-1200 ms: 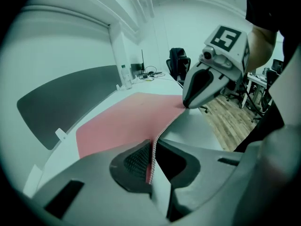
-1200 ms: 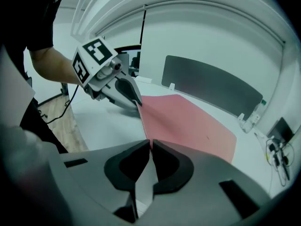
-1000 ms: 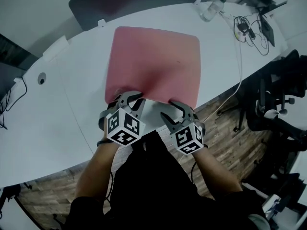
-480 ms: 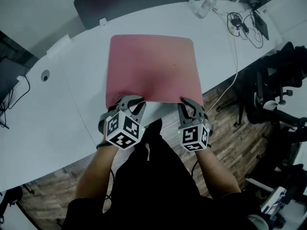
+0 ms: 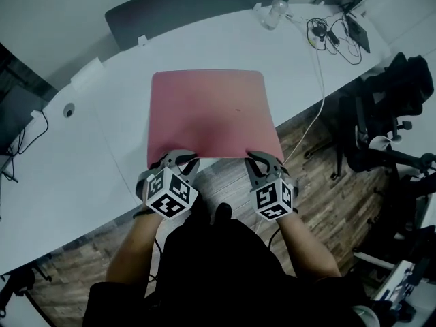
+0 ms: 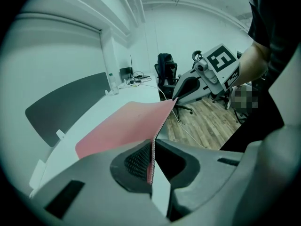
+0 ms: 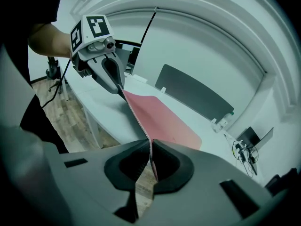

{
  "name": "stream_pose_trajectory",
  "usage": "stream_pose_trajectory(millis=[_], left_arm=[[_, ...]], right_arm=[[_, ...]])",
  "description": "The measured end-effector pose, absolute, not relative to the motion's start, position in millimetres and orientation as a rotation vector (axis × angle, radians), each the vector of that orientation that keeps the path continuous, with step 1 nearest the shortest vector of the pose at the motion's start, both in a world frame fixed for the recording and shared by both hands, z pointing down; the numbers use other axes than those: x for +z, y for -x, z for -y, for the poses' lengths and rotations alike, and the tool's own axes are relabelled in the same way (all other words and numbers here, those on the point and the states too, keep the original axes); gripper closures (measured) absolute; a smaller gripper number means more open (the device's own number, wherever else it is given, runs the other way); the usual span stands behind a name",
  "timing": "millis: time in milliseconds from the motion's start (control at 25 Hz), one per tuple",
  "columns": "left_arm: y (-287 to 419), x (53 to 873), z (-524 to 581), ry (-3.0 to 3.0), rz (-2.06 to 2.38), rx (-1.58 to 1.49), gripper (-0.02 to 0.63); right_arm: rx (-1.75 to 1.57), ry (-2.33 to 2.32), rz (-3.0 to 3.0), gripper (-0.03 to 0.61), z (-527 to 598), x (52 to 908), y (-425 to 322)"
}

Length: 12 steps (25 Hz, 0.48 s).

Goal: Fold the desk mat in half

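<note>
I have the pink desk mat (image 5: 208, 111) spread on the white tabletop (image 5: 88, 155), its long sides running 9 to 3 o'clock in the head view. The far part lies flat. The near edge sits at the tabletop's front rim and is raised off it, stretched between my two grippers.

The left gripper (image 5: 178, 161) is at the mat's 7 o'clock corner. In the left gripper view its fingers (image 6: 134, 161) are pressed onto the mat's edge, and the thin pink sheet stands on edge between the textured pads.

The right gripper (image 5: 262, 162) is at the 5 o'clock corner. Its fingers (image 7: 169, 166) have just been closing. In the right gripper view they pinch the mat's edge, which runs up between them toward 12 o'clock. Each gripper view shows the other gripper holding the far end of that same lifted edge.

Both grippers point away from me and downward, with their marker cubes facing the head camera.

Beyond the mat, at 1 o'clock, a clear water bottle (image 5: 272, 12) stands near the tabletop's far rim. Just beside it, toward 2 o'clock, lies a tangle of black cables (image 5: 327, 36). A dark curved panel (image 5: 184, 9) stands at 12 o'clock. A black office chair (image 5: 388, 114) is on the wooden floor (image 5: 320, 203) at 3 o'clock.
</note>
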<state>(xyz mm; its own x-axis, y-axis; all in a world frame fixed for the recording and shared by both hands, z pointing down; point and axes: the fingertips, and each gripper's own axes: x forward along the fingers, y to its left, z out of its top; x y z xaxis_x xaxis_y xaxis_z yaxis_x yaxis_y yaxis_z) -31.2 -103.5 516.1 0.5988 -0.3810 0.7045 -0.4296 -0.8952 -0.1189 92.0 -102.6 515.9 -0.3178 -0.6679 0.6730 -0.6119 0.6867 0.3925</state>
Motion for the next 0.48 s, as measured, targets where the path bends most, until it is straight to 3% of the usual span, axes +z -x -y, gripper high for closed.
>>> stream_pose_trajectory(millis=[480], left_arm=[[11,480,75,-2.745,0.751,1.222,0.588]], right_arm=[[-0.088,-0.964,2.136,0.555,78,473,-114]])
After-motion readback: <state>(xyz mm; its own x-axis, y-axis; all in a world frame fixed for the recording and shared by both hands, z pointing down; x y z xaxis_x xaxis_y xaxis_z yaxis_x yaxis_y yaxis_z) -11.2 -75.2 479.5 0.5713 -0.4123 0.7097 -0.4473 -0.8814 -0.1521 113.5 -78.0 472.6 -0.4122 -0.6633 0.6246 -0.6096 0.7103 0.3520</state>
